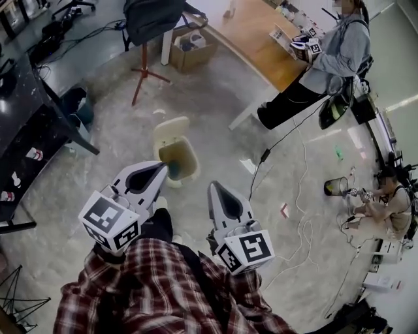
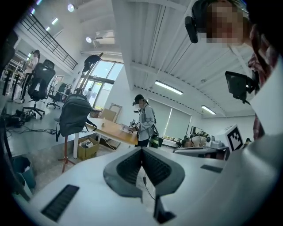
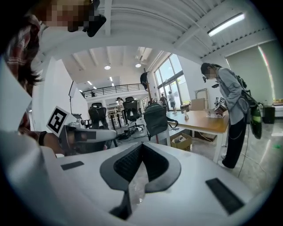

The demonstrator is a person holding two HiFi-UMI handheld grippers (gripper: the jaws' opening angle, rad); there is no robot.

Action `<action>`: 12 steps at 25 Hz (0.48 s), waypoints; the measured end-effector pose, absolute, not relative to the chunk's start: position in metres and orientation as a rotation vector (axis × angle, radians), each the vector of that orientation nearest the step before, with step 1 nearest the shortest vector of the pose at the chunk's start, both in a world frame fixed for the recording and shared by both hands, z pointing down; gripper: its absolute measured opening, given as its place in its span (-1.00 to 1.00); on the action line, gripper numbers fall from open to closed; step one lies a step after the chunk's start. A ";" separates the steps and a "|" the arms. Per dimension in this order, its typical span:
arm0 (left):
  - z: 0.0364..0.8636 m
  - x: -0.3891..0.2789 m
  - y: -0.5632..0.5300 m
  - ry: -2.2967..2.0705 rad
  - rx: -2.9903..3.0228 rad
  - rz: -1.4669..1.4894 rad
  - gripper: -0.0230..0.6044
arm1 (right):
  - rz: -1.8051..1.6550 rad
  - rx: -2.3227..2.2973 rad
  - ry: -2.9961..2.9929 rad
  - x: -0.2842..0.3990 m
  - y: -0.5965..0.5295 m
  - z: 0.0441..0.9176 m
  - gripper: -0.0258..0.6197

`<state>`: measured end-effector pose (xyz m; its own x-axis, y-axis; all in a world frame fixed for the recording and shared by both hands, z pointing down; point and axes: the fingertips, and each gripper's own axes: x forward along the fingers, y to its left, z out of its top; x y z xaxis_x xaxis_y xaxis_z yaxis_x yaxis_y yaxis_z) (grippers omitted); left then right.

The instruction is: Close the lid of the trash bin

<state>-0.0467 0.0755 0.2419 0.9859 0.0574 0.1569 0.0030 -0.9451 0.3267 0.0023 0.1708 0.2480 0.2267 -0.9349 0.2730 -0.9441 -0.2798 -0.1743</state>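
The cream trash bin [image 1: 186, 171] stands on the floor just ahead of me, with its lid [image 1: 171, 128] tipped up and back and the dark inside showing. My left gripper [image 1: 162, 166] is shut and empty, its tip right by the bin's near left edge. The right gripper [image 1: 213, 185] is also shut and empty, a little to the right of the bin and nearer to me. Both gripper views look level across the room over closed jaws, left gripper [image 2: 142, 149] and right gripper [image 3: 141, 144], and the bin is out of their sight.
A person [image 1: 333, 55] stands at a wooden table [image 1: 255, 32] at the far right. A backpack [image 1: 153, 19] hangs on a red stand beside a cardboard box [image 1: 192, 52]. Cables [image 1: 300, 215] cross the floor to the right. Another person [image 1: 385, 202] sits near a small black bin [image 1: 336, 187]. A dark desk [image 1: 26, 130] stands on the left.
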 end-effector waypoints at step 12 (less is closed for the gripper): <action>0.245 0.003 -0.027 -0.241 2.773 0.191 -0.89 | 0.489 2.184 -2.072 0.079 0.047 0.248 -0.88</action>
